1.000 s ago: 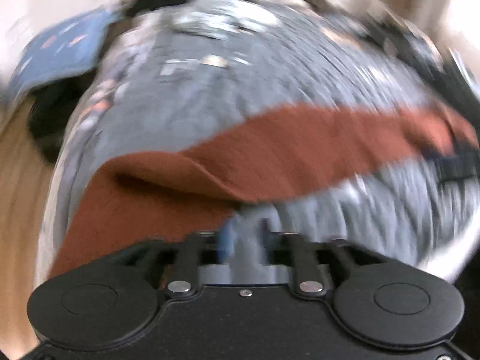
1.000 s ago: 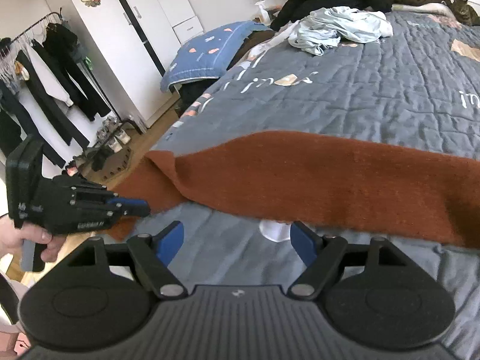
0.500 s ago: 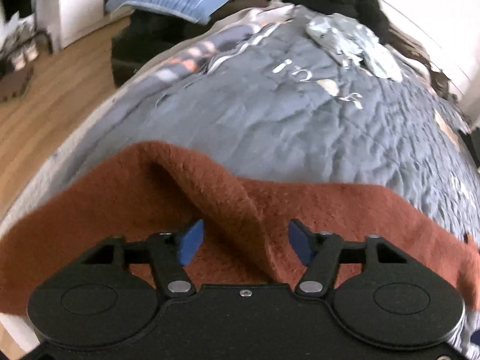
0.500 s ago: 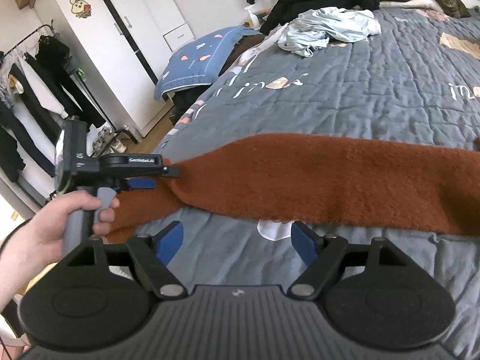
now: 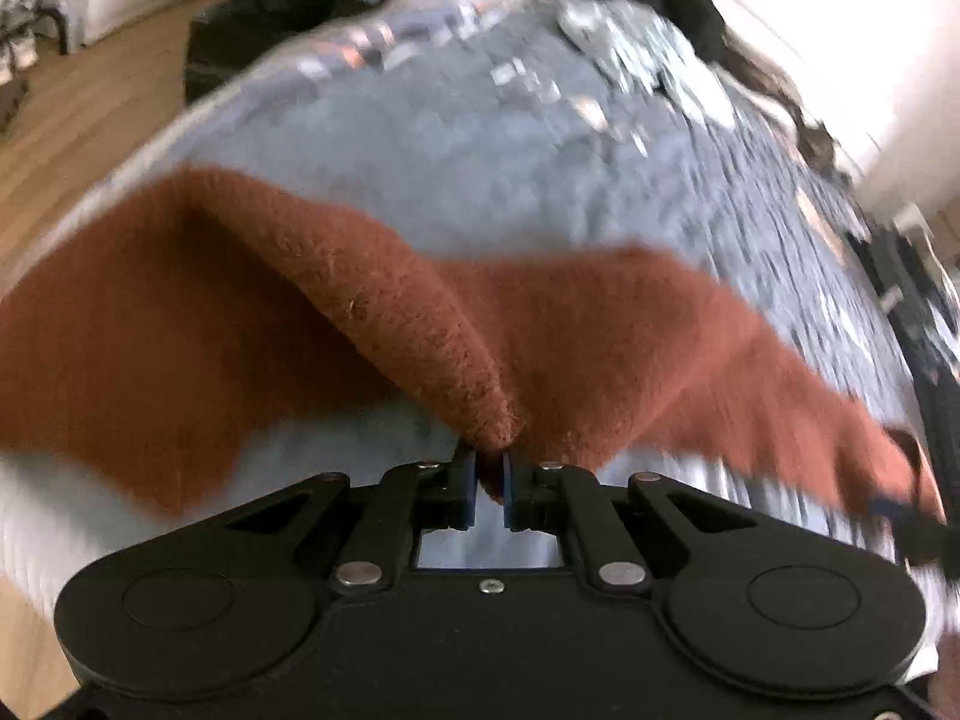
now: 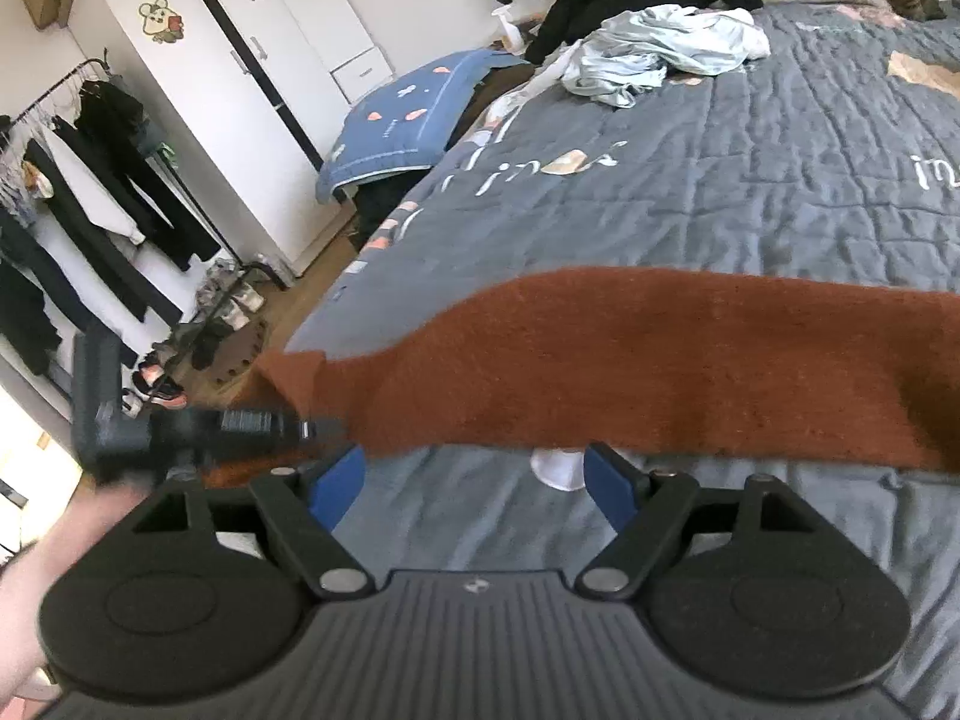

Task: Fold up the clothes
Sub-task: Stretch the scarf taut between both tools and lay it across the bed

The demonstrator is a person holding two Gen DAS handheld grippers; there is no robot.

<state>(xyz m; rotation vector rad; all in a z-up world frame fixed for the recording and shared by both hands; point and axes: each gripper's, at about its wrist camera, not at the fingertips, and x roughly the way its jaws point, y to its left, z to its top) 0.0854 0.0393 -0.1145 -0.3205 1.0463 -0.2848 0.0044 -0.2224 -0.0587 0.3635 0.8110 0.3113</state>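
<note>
The long rust-brown fuzzy knitted scarf [image 6: 660, 360] is stretching across the grey quilted bed [image 6: 720, 192]; the left gripper [image 5: 489, 474], spread half a second ago, is now pinching its ridge, while the right gripper [image 6: 474, 480] is hovering wide.

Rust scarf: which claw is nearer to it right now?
Left. The left claw is shut on a pinched fold of the rust scarf. The right claw is open, just short of the scarf's near edge, not touching.
</note>
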